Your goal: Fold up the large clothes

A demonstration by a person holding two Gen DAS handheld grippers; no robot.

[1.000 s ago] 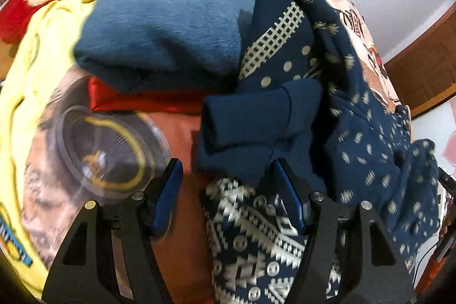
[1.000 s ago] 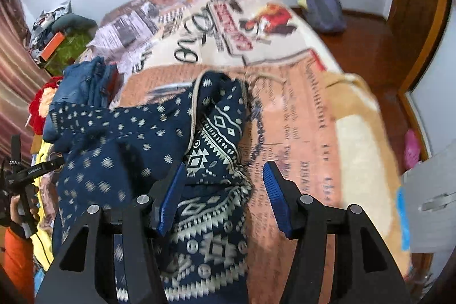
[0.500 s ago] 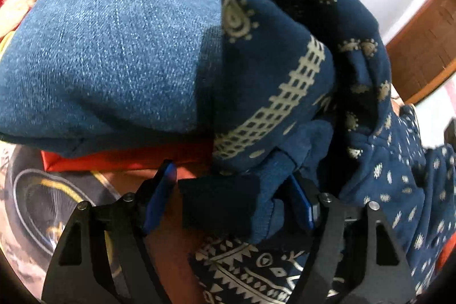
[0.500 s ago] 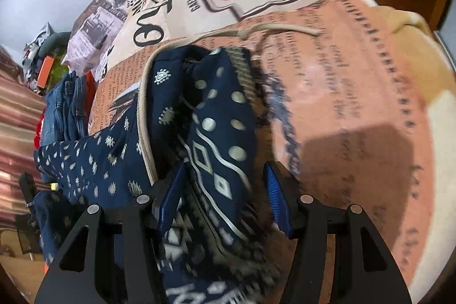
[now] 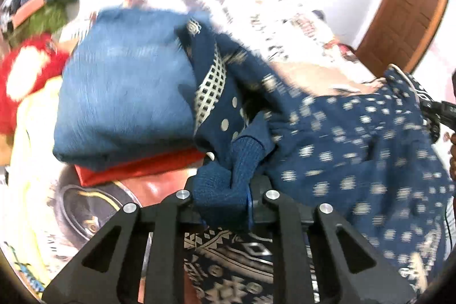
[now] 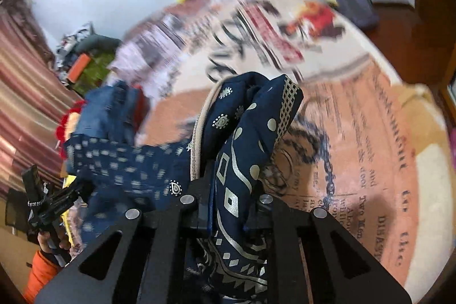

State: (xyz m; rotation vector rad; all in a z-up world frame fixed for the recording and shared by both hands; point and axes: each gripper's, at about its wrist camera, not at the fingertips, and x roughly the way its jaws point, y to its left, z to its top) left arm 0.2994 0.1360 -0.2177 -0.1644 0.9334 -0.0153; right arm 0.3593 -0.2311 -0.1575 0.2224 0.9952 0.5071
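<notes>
1. Left gripper (image 5: 225, 207): its jaws have just been closing and now pinch the plain ribbed knit cuff (image 5: 228, 184) of the navy garment with a cream geometric print (image 5: 356, 133).
2. Right gripper (image 6: 230, 207): its jaws have likewise just been closing; they now clamp a bunched fold of the same garment, at its cream-bordered patterned edge (image 6: 242, 161).
3. Location: the garment lies on the bed's orange-and-cream printed blanket (image 6: 356, 133), its far end rumpled against a folded stack of blue denim (image 5: 125, 87) over a red folded item (image 5: 136, 167).
4. Governing relation: the cloth runs crosswise between the two grippers, each holding one end, with slack sagging in between.
5. Judgement: the next move likely calls for drawing the hands apart along this axis to spread the cloth flat, clear of the denim stack.
6. A person's hand in an orange sleeve (image 6: 42, 264) carries the left gripper.
</notes>
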